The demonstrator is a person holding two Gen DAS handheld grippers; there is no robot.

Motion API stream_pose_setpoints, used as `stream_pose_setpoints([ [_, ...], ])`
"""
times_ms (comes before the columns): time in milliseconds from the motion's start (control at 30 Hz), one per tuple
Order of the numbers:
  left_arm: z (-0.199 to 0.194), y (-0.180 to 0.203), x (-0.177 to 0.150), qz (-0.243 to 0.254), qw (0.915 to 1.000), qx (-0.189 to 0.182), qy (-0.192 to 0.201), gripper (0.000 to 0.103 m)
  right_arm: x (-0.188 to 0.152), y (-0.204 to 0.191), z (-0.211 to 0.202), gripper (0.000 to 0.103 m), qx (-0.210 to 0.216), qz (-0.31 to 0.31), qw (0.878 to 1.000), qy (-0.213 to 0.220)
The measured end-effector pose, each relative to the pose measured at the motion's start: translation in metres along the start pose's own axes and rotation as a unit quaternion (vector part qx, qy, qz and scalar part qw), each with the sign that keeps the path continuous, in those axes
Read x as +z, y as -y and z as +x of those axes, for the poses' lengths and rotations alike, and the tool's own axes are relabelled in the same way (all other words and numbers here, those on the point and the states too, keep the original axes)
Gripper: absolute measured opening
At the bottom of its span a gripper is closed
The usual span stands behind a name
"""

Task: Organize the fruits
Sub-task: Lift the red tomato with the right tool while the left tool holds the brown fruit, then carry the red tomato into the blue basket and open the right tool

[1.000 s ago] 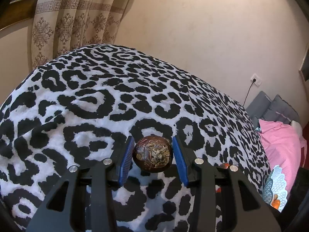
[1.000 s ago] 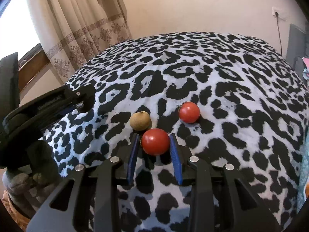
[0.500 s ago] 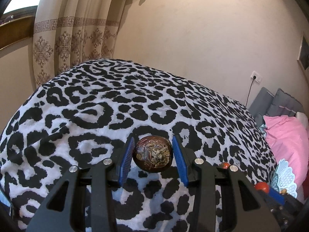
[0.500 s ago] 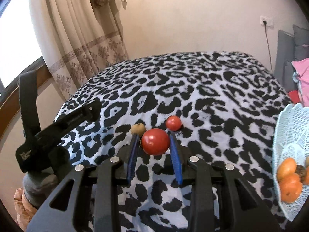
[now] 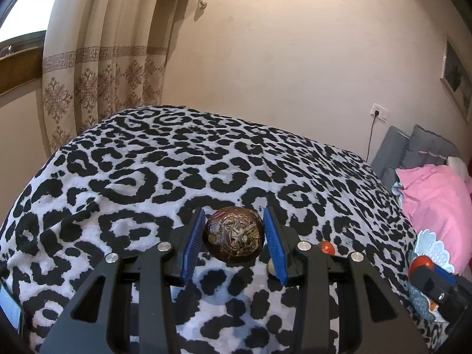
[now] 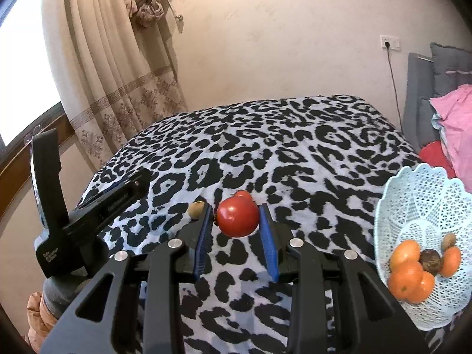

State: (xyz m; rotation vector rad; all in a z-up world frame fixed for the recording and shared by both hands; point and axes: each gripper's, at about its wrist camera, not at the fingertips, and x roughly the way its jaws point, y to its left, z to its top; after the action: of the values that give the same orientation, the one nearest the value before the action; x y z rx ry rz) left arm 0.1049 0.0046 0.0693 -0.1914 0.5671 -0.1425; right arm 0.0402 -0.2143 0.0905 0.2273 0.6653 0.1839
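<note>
My left gripper is shut on a dark brown wrinkled fruit and holds it above the leopard-print bed. My right gripper is shut on a red tomato, lifted above the bed. A second tomato peeks out behind the held one, and a small tan fruit lies to its left on the bed. A white lace basket at the right holds several oranges, a dark fruit and a tan fruit. The left gripper's body shows at the left.
A curtain hangs by the window at the back left. Pink bedding and grey pillows lie at the right. In the left wrist view the right gripper with its tomato is at the lower right, by the basket.
Both grippers have risen and pulled back from the bed with their fruits. The right gripper has swung right, bringing the basket fully into view.
</note>
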Motion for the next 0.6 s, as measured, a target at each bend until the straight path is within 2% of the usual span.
stream_pose_setpoints([
  [600, -0.014, 0.038, -0.018, 0.058, 0.998, -0.027, 0.007, 0.041, -0.003, 0.047, -0.047, 0.033, -0.045, 0.053, 0.997, 0.046],
])
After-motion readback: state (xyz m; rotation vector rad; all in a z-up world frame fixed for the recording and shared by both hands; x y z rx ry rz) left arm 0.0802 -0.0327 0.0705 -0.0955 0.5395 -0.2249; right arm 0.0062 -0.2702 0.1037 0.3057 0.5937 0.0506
